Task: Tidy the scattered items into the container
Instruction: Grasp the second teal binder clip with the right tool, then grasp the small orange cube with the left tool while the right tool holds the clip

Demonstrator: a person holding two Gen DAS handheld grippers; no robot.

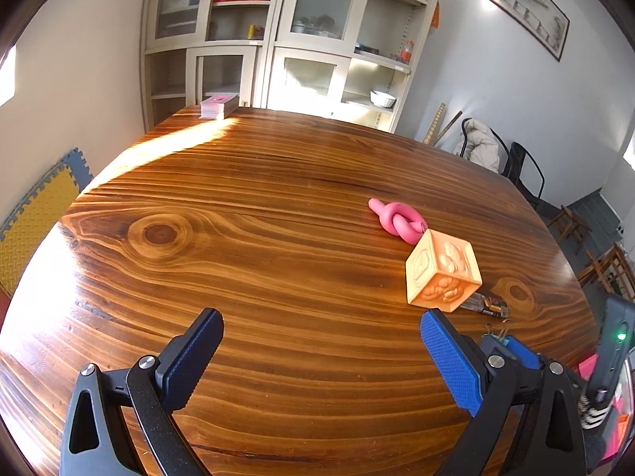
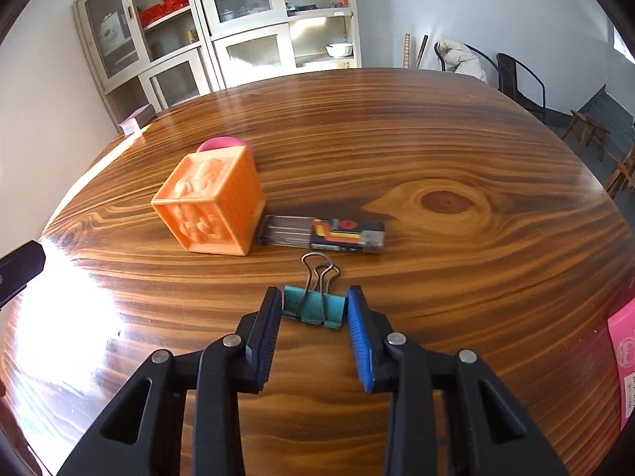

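Observation:
My right gripper [image 2: 313,309] is shut on a teal binder clip [image 2: 313,307] that lies on the wooden table [image 2: 436,139]; both pads touch the clip's ends, and its wire handles point away from me. Just beyond it lie a small clear-and-black case [image 2: 321,234] and an orange toy cube [image 2: 210,202], with a pink knotted toy [image 2: 222,143] half hidden behind the cube. My left gripper [image 1: 321,325] stands open over bare wood, with nothing between its fingers. The cube [image 1: 442,273] and the pink knot [image 1: 397,220] are up and to its right.
A pink box [image 2: 625,349] shows at the table's right edge, only partly in view. A stack of cards [image 1: 218,105] sits at the far left corner. Cabinets [image 1: 278,39] stand behind the table and chairs [image 1: 524,170] to the right.

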